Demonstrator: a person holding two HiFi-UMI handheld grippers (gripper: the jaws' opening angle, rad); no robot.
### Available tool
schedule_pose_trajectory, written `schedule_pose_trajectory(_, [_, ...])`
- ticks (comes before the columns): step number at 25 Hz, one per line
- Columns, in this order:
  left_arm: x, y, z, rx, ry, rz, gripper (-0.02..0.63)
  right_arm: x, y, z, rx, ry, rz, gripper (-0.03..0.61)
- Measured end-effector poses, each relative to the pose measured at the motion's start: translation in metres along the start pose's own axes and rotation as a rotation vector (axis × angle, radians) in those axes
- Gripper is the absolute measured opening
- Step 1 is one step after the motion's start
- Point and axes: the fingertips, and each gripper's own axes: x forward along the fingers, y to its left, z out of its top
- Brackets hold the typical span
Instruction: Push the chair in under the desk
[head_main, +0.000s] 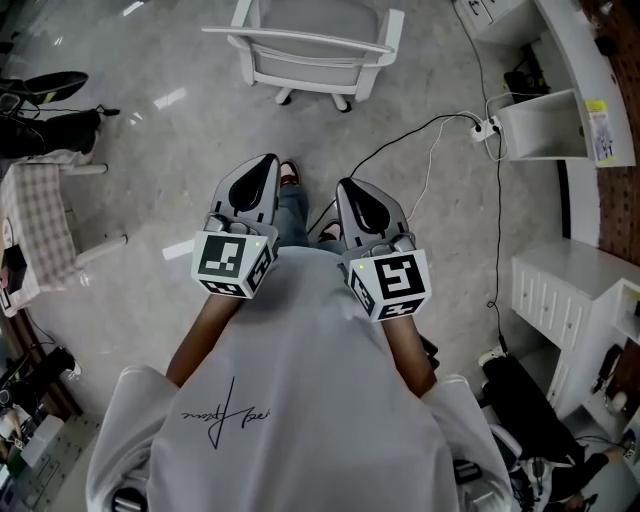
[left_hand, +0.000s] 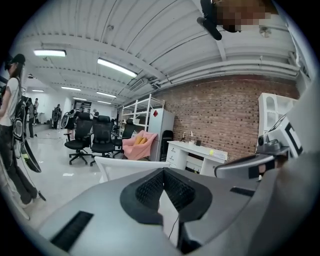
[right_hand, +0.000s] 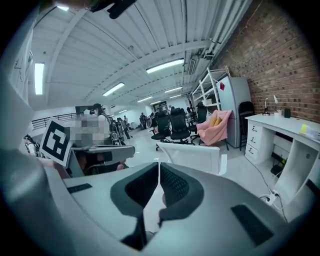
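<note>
A white chair (head_main: 310, 45) stands on the floor ahead of me, its back toward me, apart from both grippers. In the gripper views the chair's back (left_hand: 130, 167) (right_hand: 192, 155) rises just beyond the jaws. The white desk (head_main: 572, 60) runs along the brick wall at the right, and the desk (left_hand: 197, 150) (right_hand: 280, 125) also shows in both gripper views. My left gripper (head_main: 269, 160) (left_hand: 162, 172) and right gripper (head_main: 344, 185) (right_hand: 159, 167) are held side by side in front of me. Both are shut with nothing between the jaws.
A power strip (head_main: 485, 128) with black and white cables lies on the floor between chair and desk. A white drawer unit (head_main: 560, 290) stands at the right, a plaid-covered seat (head_main: 40, 220) at the left. Black office chairs (left_hand: 92, 137) and a person (left_hand: 10, 125) are farther off.
</note>
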Motion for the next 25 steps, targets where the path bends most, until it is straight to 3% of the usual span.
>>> schedule_pose_trajectory(25, [0.096,0.138,0.057,0.063,-0.009,-0.08,0.005,0.166,-0.002,0.074,-0.075,0.056,-0.02,0.029])
